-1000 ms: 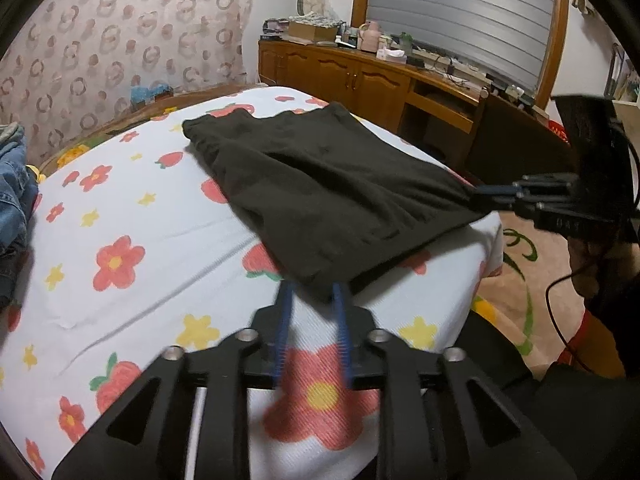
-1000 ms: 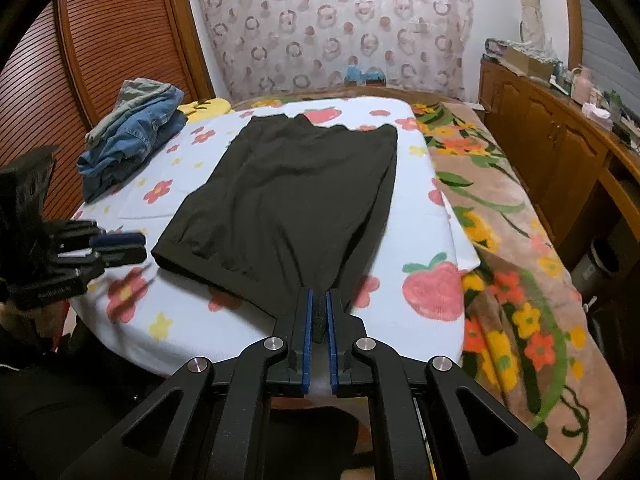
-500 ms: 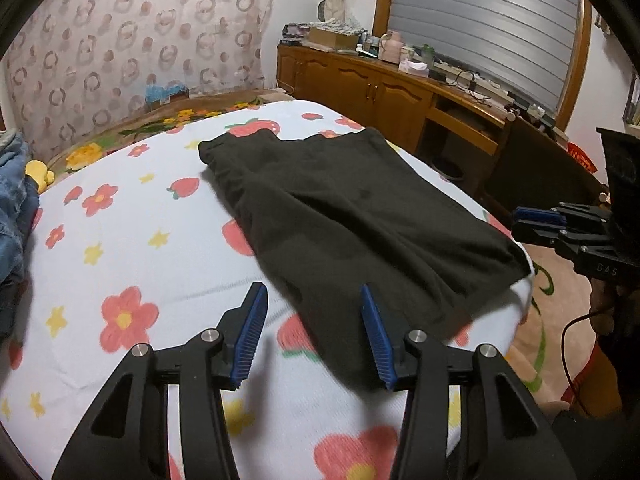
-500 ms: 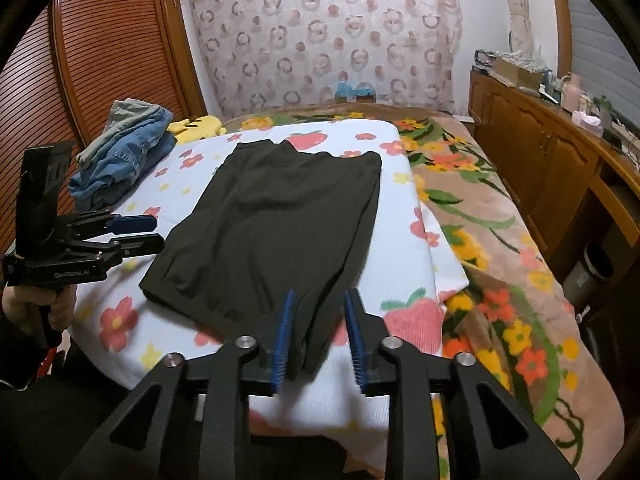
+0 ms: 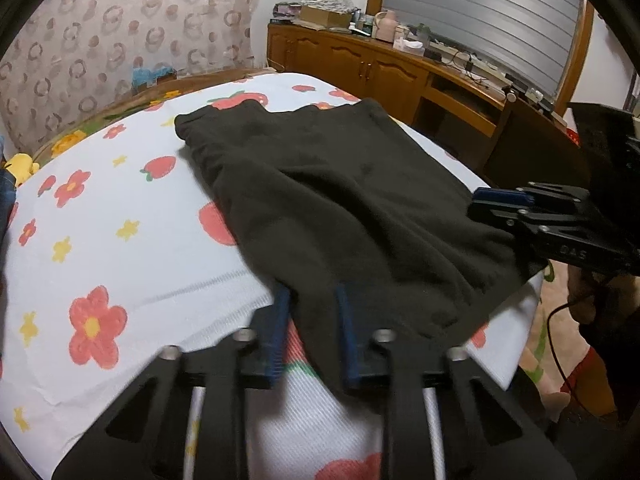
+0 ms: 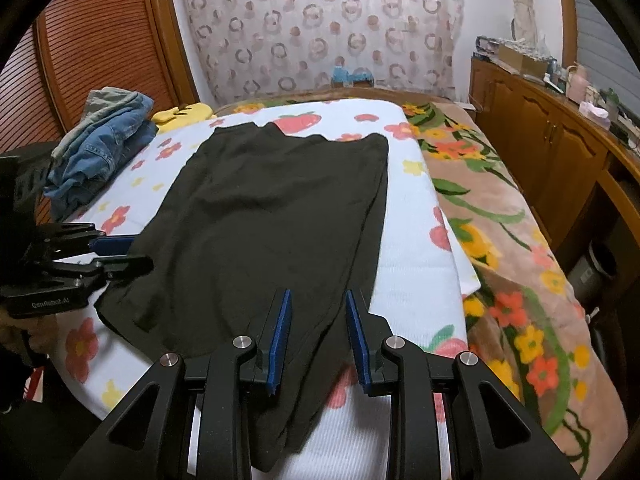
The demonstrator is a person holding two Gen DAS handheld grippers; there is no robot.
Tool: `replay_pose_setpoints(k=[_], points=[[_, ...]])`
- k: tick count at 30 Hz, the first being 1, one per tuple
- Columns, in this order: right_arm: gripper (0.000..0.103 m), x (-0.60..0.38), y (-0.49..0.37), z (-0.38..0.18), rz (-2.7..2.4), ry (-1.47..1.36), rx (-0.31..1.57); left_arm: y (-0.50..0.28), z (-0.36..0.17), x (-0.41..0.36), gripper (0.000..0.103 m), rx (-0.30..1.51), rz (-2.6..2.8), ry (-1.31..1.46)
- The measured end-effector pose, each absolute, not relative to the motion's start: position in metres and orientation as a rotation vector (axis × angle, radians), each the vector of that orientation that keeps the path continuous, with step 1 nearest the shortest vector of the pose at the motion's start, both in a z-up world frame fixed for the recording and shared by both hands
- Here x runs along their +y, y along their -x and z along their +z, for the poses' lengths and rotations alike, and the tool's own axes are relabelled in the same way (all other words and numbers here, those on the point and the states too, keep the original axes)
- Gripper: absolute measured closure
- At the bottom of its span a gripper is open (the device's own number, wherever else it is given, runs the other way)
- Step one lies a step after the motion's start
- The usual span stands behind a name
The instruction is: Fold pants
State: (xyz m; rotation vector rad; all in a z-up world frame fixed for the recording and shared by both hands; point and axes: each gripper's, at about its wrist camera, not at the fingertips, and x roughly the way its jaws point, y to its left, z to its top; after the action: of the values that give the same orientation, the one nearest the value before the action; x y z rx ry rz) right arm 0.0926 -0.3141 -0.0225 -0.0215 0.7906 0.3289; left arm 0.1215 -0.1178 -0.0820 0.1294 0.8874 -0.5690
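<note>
The black pants (image 6: pixel 272 232) lie flat along the flowered bed sheet (image 6: pixel 416 280), waistband at the far end; they also show in the left wrist view (image 5: pixel 352 208). My right gripper (image 6: pixel 318 344) is open, its blue pads either side of the pants' near right corner, which hangs over the bed edge. My left gripper (image 5: pixel 312 332) is open, with the pants' near left corner lying between its pads. Each gripper also shows from the side in the other's view: the left gripper (image 6: pixel 120 252) at the pants' left edge, the right gripper (image 5: pixel 500 200) at the right edge.
A pile of folded jeans (image 6: pixel 100 148) and a yellow item (image 6: pixel 184 114) sit at the bed's far left. A flowered blanket (image 6: pixel 500 240) covers the bed's right side. Wooden cabinets (image 6: pixel 552 152) line the right wall, a wardrobe (image 6: pixel 92 52) the left.
Both grippers were shut at the pants' near corners a second ago and have opened. The pants' near edge dropped onto the bed, and both grippers have moved back in over the corners.
</note>
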Motion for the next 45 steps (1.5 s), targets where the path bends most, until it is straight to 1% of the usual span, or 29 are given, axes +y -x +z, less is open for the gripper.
replay_pose_setpoints(k=[1,2,7,12,15,16,17,18,19,20,21,22,23,24,25,26,29,37,39,42,45], points=[[0.074,-0.315,-0.094,-0.023,0.327,0.022,0.794,-0.12,-0.081,-0.117,0.093,0.881,-0.567,-0.133],[0.074,-0.316,-0.094,-0.023,0.324,0.024,0.798,-0.117,-0.079,-0.117,0.095,0.872,-0.562,-0.14],[0.074,-0.318,-0.096,-0.021,0.321,0.033,0.792,-0.108,-0.073,-0.104,0.096,0.845,-0.537,-0.12],[0.074,-0.317,-0.099,-0.021,0.317,0.032,0.789,-0.108,-0.078,-0.099,0.096,0.865,-0.527,-0.115],[0.076,-0.318,-0.099,-0.021,0.314,0.037,0.79,-0.11,-0.078,-0.099,0.095,0.876,-0.531,-0.099],[0.077,-0.318,-0.099,-0.021,0.312,0.039,0.792,-0.11,-0.077,-0.099,0.091,0.876,-0.53,-0.098],[0.077,-0.319,-0.098,-0.02,0.312,0.037,0.793,-0.11,-0.076,-0.099,0.09,0.876,-0.527,-0.099],[0.077,-0.319,-0.097,-0.019,0.311,0.036,0.791,-0.109,-0.076,-0.1,0.085,0.874,-0.524,-0.104],[0.077,-0.319,-0.095,-0.017,0.313,0.034,0.786,-0.108,-0.075,-0.1,0.076,0.869,-0.522,-0.108],[0.077,-0.321,-0.093,-0.016,0.317,0.031,0.78,-0.107,-0.074,-0.099,0.072,0.861,-0.519,-0.108],[0.077,-0.322,-0.089,-0.013,0.32,0.025,0.773,-0.107,-0.074,-0.098,0.065,0.857,-0.518,-0.108],[0.077,-0.322,-0.087,-0.012,0.319,0.022,0.767,-0.106,-0.074,-0.097,0.055,0.852,-0.52,-0.106],[0.077,-0.323,-0.084,-0.01,0.318,0.018,0.761,-0.105,-0.074,-0.097,0.052,0.849,-0.525,-0.102],[0.077,-0.324,-0.08,-0.008,0.32,0.013,0.755,-0.105,-0.075,-0.096,0.043,0.852,-0.529,-0.102],[0.077,-0.325,-0.076,-0.008,0.321,0.009,0.751,-0.104,-0.076,-0.096,0.031,0.852,-0.522,-0.104],[0.077,-0.325,-0.073,-0.007,0.321,0.008,0.748,-0.104,-0.077,-0.096,0.027,0.848,-0.514,-0.105],[0.076,-0.325,-0.062,-0.006,0.319,0.013,0.74,-0.106,-0.079,-0.095,0.024,0.859,-0.509,-0.102],[0.076,-0.328,-0.051,-0.008,0.323,0.006,0.756,-0.101,-0.08,-0.092,0.024,0.86,-0.501,-0.087],[0.075,-0.328,-0.05,-0.01,0.324,0.004,0.765,-0.098,-0.08,-0.092,0.024,0.86,-0.5,-0.09],[0.071,-0.326,-0.05,-0.011,0.327,0.0,0.772,-0.094,-0.081,-0.092,0.024,0.859,-0.498,-0.107],[0.069,-0.323,-0.05,-0.011,0.333,0.0,0.779,-0.09,-0.082,-0.092,0.024,0.857,-0.496,-0.112]])
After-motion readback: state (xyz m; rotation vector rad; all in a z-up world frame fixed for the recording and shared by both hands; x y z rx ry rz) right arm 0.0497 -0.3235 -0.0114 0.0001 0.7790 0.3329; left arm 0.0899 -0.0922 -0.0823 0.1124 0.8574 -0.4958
